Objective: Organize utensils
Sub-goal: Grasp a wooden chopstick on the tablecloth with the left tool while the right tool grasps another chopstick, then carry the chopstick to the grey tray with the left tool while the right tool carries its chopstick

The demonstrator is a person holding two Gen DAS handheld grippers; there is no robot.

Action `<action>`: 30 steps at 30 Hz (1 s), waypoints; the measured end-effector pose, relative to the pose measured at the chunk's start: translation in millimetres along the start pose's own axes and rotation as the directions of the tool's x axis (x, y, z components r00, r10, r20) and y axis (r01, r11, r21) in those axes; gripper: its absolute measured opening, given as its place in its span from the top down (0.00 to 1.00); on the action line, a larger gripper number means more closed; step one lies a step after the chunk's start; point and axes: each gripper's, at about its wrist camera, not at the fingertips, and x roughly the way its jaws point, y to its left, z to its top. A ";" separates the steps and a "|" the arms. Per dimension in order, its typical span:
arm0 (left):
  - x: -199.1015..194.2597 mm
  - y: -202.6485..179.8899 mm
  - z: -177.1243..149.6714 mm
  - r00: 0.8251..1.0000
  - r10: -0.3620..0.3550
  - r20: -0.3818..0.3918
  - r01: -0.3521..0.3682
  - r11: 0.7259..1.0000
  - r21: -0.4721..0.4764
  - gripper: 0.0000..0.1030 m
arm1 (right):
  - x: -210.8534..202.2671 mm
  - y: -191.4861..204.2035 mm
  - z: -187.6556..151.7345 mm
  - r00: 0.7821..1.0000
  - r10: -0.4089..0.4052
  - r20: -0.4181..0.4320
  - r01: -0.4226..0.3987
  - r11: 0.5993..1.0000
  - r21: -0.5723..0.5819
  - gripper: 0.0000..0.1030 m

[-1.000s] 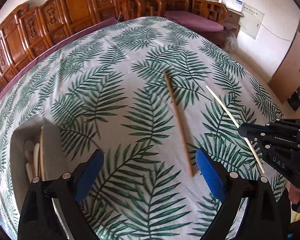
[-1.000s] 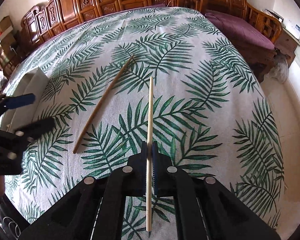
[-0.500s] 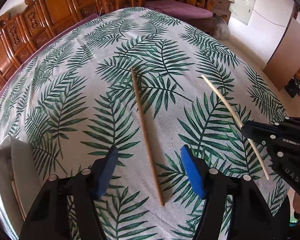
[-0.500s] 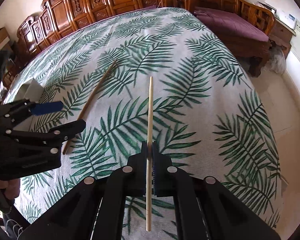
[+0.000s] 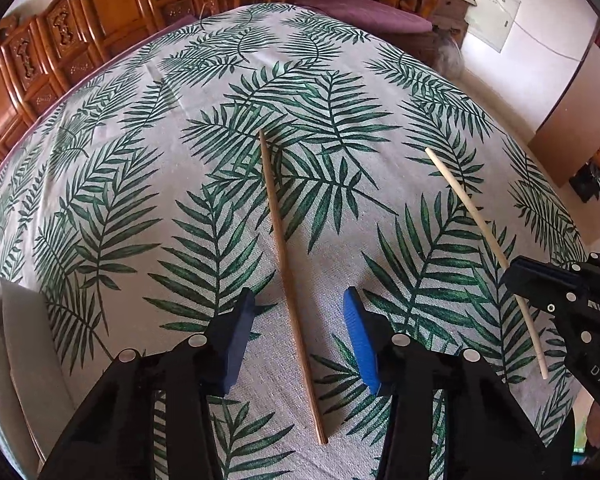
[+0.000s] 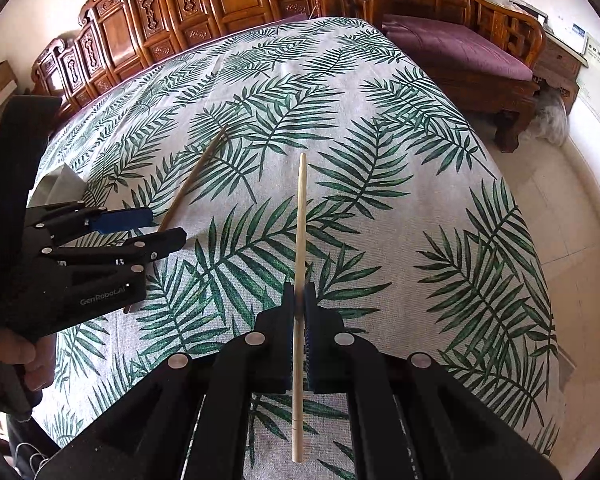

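A brown wooden chopstick (image 5: pixel 286 276) lies on the palm-leaf tablecloth, running away from me. My left gripper (image 5: pixel 298 312) is open, its blue pads on either side of the stick's near half, low over the cloth. The stick also shows in the right wrist view (image 6: pixel 196 174), with my left gripper (image 6: pixel 162 226) over its near end. My right gripper (image 6: pixel 299 300) is shut on a pale chopstick (image 6: pixel 300 216) and holds it above the cloth, pointing forward. The left wrist view shows that pale stick (image 5: pixel 470 210) at the right.
A pale grey utensil tray (image 5: pixel 16 344) stands at the left edge of the table; it also shows in the right wrist view (image 6: pixel 58 188). Carved wooden chairs (image 6: pixel 160 8) line the far side. A purple-cushioned bench (image 6: pixel 460 48) stands at the right.
My left gripper has moved right and down until its open pads straddle the brown chopstick, and its jaws have narrowed. The right gripper keeps the pale chopstick nearly still.
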 end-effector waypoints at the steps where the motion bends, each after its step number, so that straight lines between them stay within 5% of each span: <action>1: -0.4 -0.4 -0.4 1.000 -0.003 0.004 0.003 1.000 0.003 0.73 | -0.1 0.6 0.2 1.000 0.001 0.001 -0.001 1.000 -0.001 0.94; 3: -0.8 -1.6 -1.0 1.000 -0.006 0.006 0.006 1.000 0.007 0.94 | -1.5 2.5 0.8 1.000 0.002 0.004 -0.002 1.000 -0.006 0.94; 4: -0.3 -1.5 -0.9 1.000 -0.012 0.002 0.012 1.000 0.005 0.95 | -2.2 3.5 1.1 1.000 0.003 0.005 -0.003 1.000 -0.008 0.94; 12: -14.3 5.0 -19.2 1.000 -0.018 -0.001 0.018 1.000 0.003 0.96 | -20.3 19.0 6.2 0.999 0.000 0.035 0.002 0.999 -0.039 0.94; 30: -114.2 65.5 -56.9 0.988 0.005 0.152 0.008 0.996 -0.087 0.96 | -54.9 94.6 13.4 0.996 0.029 0.084 -0.018 0.991 -0.135 0.94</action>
